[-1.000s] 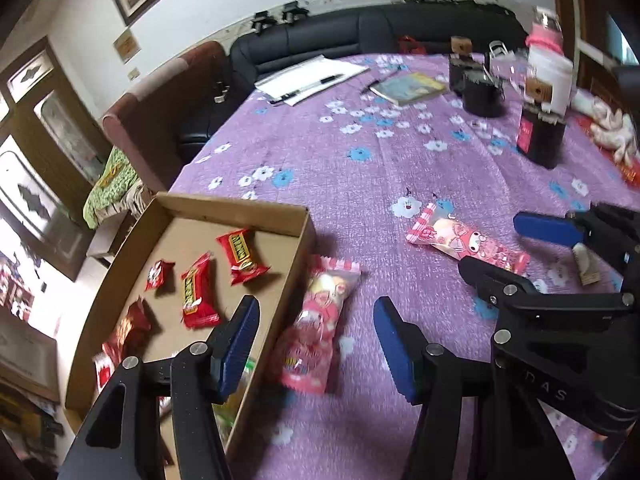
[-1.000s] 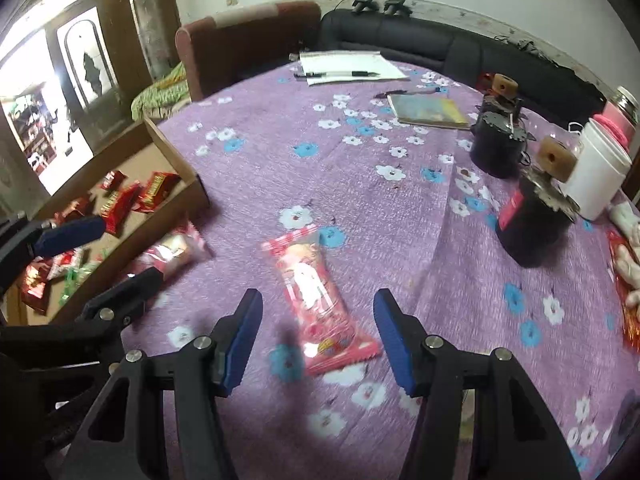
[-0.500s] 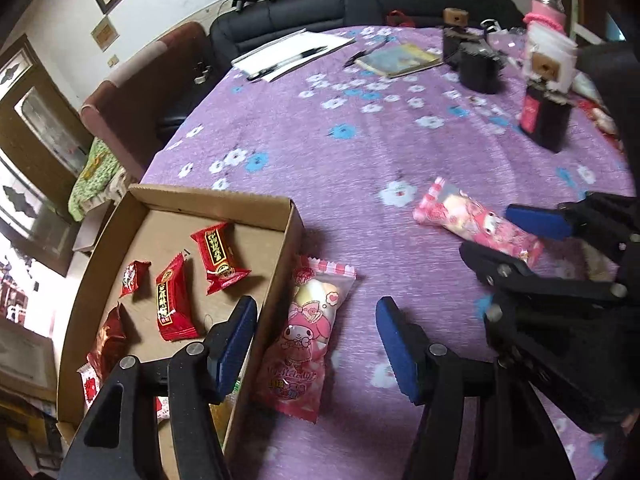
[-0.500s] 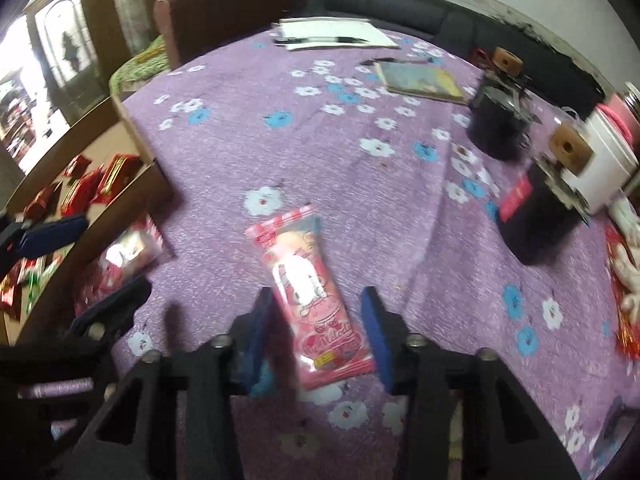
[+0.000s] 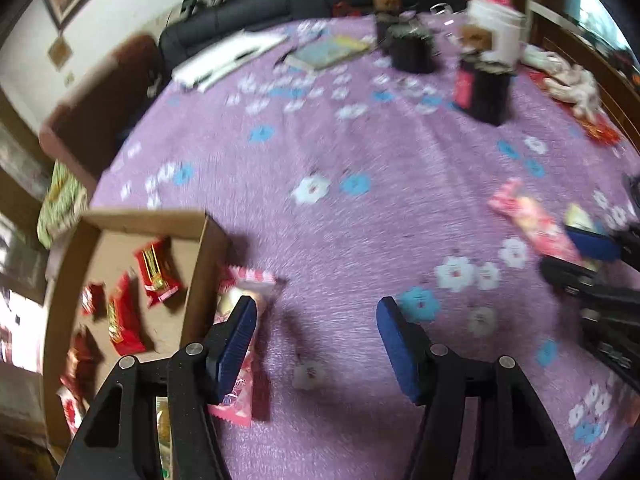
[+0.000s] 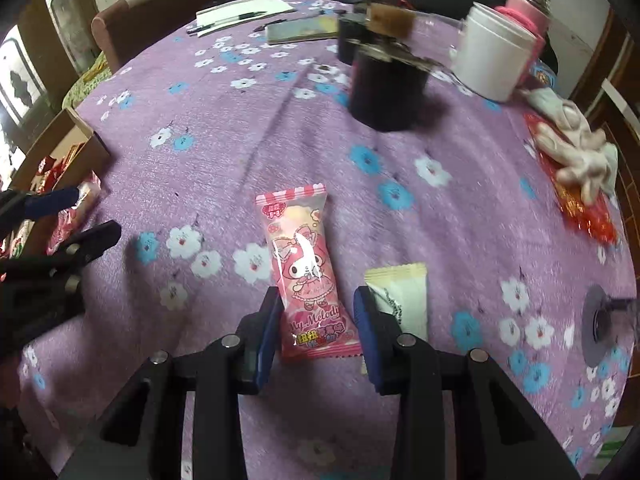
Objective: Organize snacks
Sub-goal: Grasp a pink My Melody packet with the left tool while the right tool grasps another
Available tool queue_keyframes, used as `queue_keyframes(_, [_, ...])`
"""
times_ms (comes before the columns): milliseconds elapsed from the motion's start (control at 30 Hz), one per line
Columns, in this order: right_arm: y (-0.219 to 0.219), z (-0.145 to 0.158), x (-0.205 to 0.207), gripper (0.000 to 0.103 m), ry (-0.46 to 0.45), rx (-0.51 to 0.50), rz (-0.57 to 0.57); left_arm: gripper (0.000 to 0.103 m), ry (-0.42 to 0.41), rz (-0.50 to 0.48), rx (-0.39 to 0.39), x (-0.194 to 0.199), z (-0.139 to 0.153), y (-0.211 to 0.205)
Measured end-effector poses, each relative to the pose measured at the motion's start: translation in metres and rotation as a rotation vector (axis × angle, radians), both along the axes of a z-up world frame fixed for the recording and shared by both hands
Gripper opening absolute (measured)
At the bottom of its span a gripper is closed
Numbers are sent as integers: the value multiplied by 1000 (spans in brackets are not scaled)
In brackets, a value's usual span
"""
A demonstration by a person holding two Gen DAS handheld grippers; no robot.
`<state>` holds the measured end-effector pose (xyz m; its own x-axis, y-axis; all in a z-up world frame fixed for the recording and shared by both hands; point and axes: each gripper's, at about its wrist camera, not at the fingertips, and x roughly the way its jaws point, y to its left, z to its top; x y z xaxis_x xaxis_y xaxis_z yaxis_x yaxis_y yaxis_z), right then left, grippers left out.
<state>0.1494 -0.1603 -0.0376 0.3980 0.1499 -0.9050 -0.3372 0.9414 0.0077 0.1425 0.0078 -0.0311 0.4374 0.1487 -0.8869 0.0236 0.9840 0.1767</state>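
Note:
A pink My Melody snack packet (image 6: 306, 270) lies on the purple tablecloth, its near end between the fingers of my right gripper (image 6: 318, 326), which is part closed around it, pads close to its sides. It also shows in the left wrist view (image 5: 532, 220). A cream packet (image 6: 400, 294) lies just right of it. My left gripper (image 5: 314, 344) is open and empty above the cloth. A second pink packet (image 5: 236, 344) lies against the cardboard box (image 5: 200, 280), partly behind my left finger. The box holds several red snack packets (image 5: 154, 274).
Two black jars (image 6: 384, 88), a white container (image 6: 494, 56) and a pink bottle stand at the back right. A book (image 6: 302, 30) and papers with a pen (image 6: 240, 14) lie far back. A red wrapper with a white cloth (image 6: 576, 152) lies at the right edge.
My right gripper has moved forward over the pink packet and narrowed around its near end. My left gripper has swung right, away from the second packet and the box.

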Motion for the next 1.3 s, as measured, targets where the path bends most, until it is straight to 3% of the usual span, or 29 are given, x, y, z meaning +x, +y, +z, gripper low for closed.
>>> queue_keyframes(167, [2,0,-1,35,-5,-7,7,73,-17,17,28,2,-2,4])
queue_keyframes(267, [2,1,-1,35,-2,-1,10,75,1,15,-44,0,-1,3])
queue_keyframes(333, [2,1,-1,35,-2,1,8,74,79,-42,-163,-5,-6,-12])
queue_keyframes(367, [2,1,-1,35,-3,3,7,74,78,-49,-136,-10,-7,-21])
queue_keyframes(500, [1,2,-2,35,-7,10,3,75,-89,-72,136,-23,10,-41])
queue_keyframes(567, [1,2,-2,35,-5,10,1,75,-90,-23,168,-18,14,-29])
queue_keyframes(633, [1,1,-3,35,-5,11,3,75,-73,15,151,-11,12,-12])
queue_keyframes(733, [1,2,-3,35,-4,8,3,75,16,42,55,1,0,12])
queue_keyframes(933, [0,3,-3,35,1,16,-1,79,42,106,-64,5,-7,31])
queue_keyframes(1067, [-1,3,-4,35,2,12,-2,79,50,59,-88,-6,-12,16])
queue_keyframes(1133, [-1,2,-5,35,1,9,-3,79,88,17,-163,-12,-13,4])
queue_keyframes(1233, [-1,4,-7,35,4,6,-1,79,70,-6,-126,-16,-13,-5])
queue_keyframes(1300, [1,6,-4,36,-8,-7,9,79,92,14,-163,-12,-14,-1])
